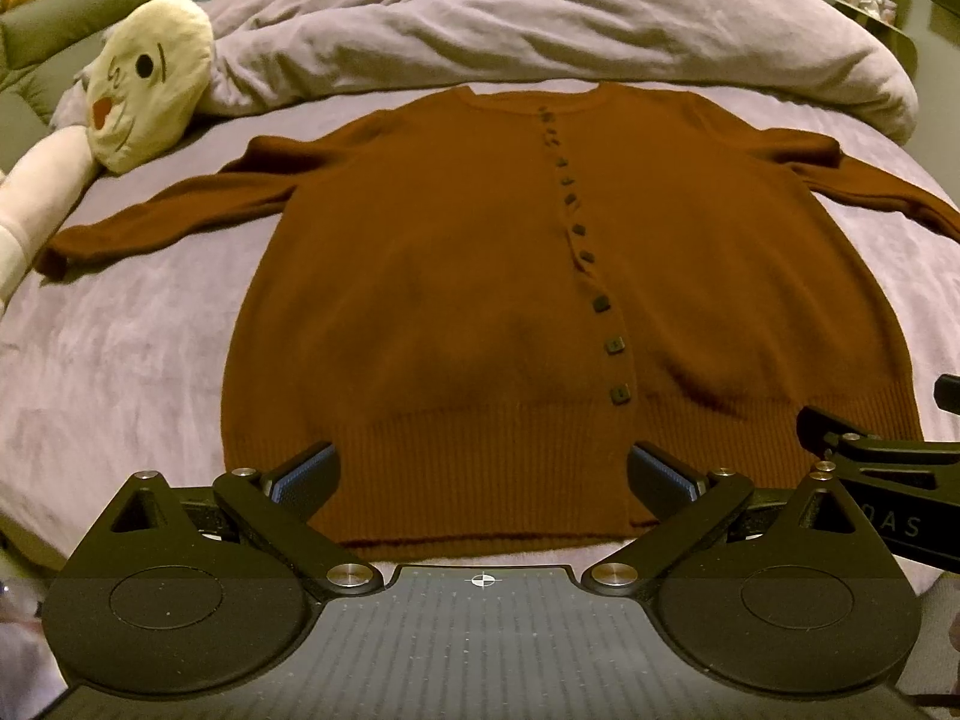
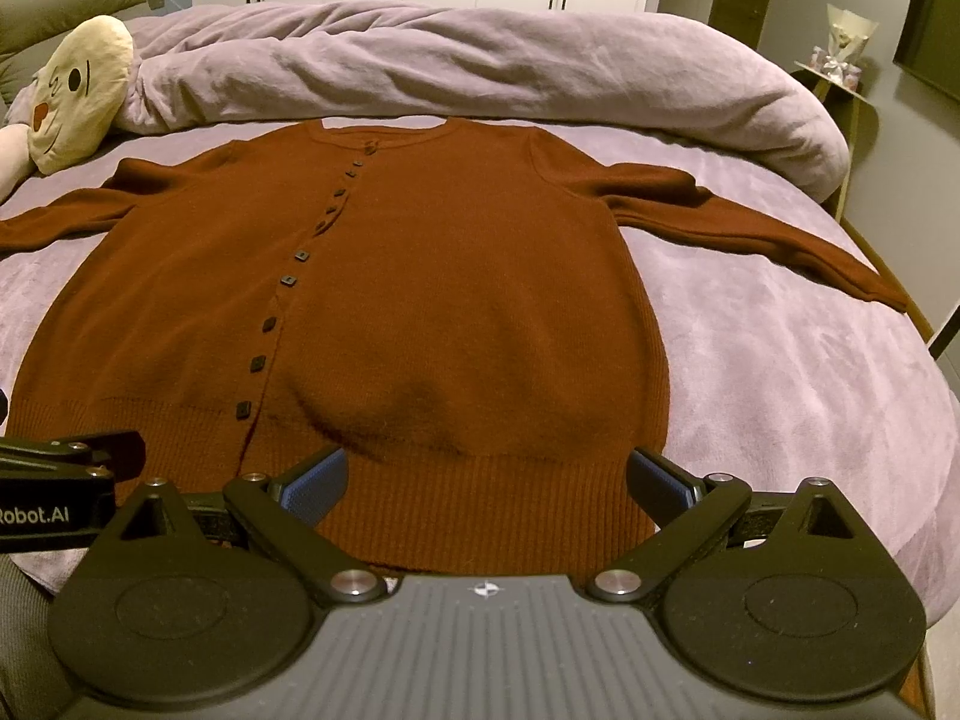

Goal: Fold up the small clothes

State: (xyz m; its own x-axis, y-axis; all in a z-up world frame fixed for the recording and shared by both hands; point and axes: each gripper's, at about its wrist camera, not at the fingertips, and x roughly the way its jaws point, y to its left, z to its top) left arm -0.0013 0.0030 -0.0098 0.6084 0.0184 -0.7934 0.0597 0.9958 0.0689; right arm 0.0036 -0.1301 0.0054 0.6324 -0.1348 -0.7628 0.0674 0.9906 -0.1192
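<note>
From the left wrist, the brown cardigan (image 1: 480, 276) lies flat and buttoned on the bed (image 1: 132, 348), sleeves spread; the left gripper (image 1: 482, 474) hangs over its hem, fingers apart. From the right wrist, the right gripper (image 2: 487, 477) hangs likewise, fingers wide and empty.

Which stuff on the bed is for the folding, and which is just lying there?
For the folding:
- rust-brown knitted button-up cardigan, spread flat
- left gripper, jaws open
- right gripper, jaws open

Just lying there:
- cream round plush face pillow
- bunched lilac duvet
</note>
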